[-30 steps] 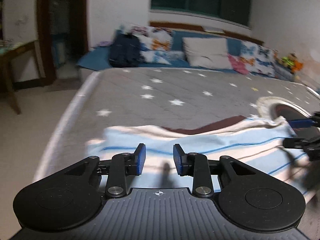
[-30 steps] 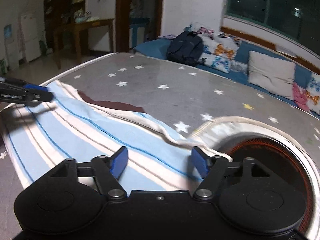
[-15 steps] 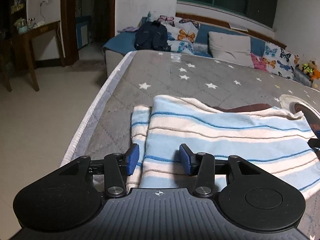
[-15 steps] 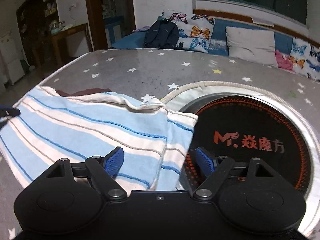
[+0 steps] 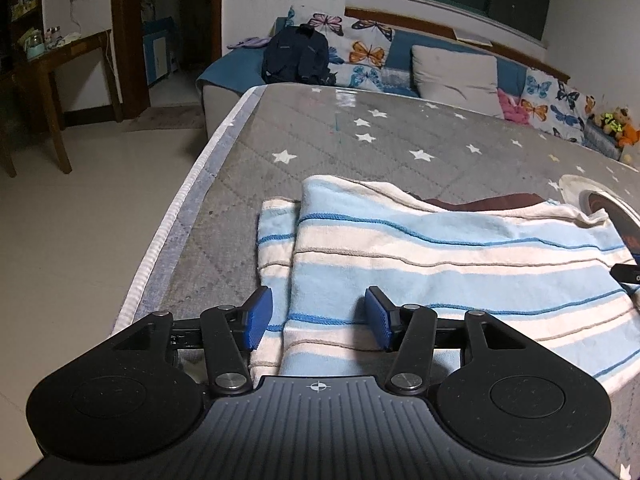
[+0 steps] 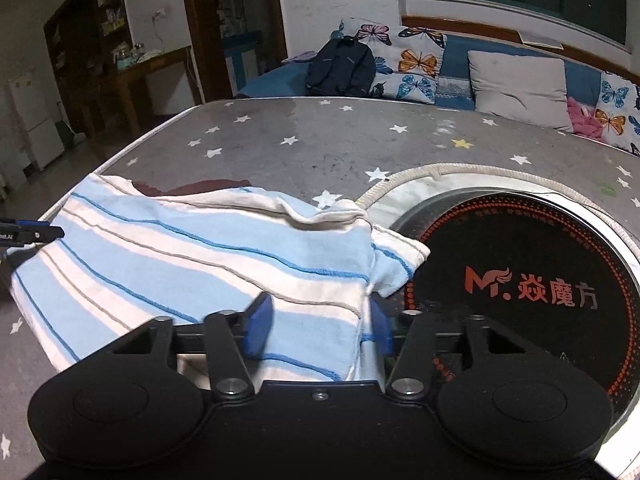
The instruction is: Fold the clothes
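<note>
Item: striped garment (image 5: 440, 256), pale blue and cream with thin blue and tan lines. Lies folded over on the grey star-print mattress (image 5: 360, 148), near its front edge; a dark maroon layer (image 5: 480, 203) shows at the far side. One end overlaps the round black pad with orange lettering (image 6: 532, 280).

Left gripper (image 5: 318, 318): jaws spread, nothing clamped. Sits low at the garment's near-left corner, where a narrower under-layer (image 5: 276, 240) sticks out past the top layer.

Right gripper (image 6: 318, 326): jaws apart, though the pads look motion-blurred. Straddles the garment's near-right corner, where a small flap (image 6: 396, 264) hangs onto the pad. No grasp visible.

Step in hand, as judged: taking hold of the two near corners for the next fold.

Handling notes:
- Each pair of pads should bite all layers at the corner, under-layer included, or the fold will slide apart.
- Both hands should close and lift together, keeping the near edge taut and level.
- Soft knit; likely to sag and drag. Lifting clear of the mattress before carrying over is advised.
- Striped lines serve as a squareness guide.
</note>
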